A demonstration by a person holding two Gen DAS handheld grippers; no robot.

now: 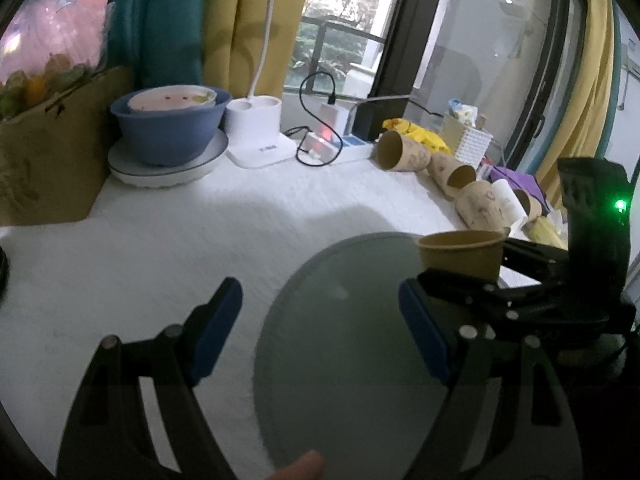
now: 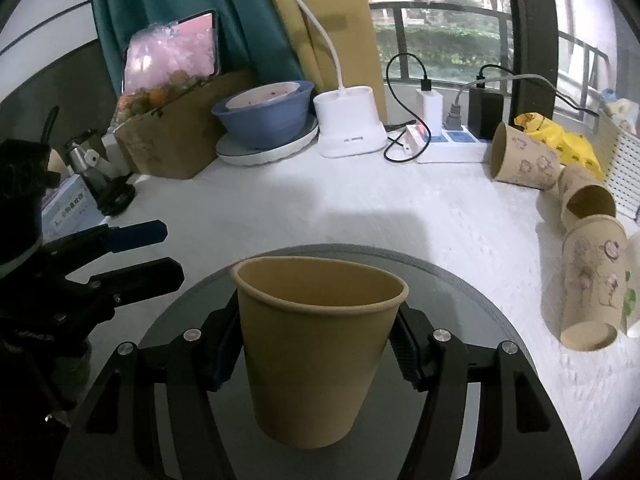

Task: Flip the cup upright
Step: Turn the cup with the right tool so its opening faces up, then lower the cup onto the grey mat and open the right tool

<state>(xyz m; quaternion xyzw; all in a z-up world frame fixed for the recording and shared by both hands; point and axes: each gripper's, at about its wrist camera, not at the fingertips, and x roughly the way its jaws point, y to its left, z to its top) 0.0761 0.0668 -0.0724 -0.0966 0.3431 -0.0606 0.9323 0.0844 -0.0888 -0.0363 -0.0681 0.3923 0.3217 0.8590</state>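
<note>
Your right gripper [image 2: 316, 344] clamps the cup [image 2: 316, 344], mouth up.
Your left gripper [image 1: 320, 328], at nine o'clock, gapes wide over the grey plate [image 1: 340, 280].

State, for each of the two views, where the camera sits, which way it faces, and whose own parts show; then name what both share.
Left wrist: behind the open left gripper, facing the window; a fingertip shows.
Right wrist: behind the right gripper, jaws shut on the upright paper cup.
Shared: grey round plate, blue bowl, lamp base.
</note>
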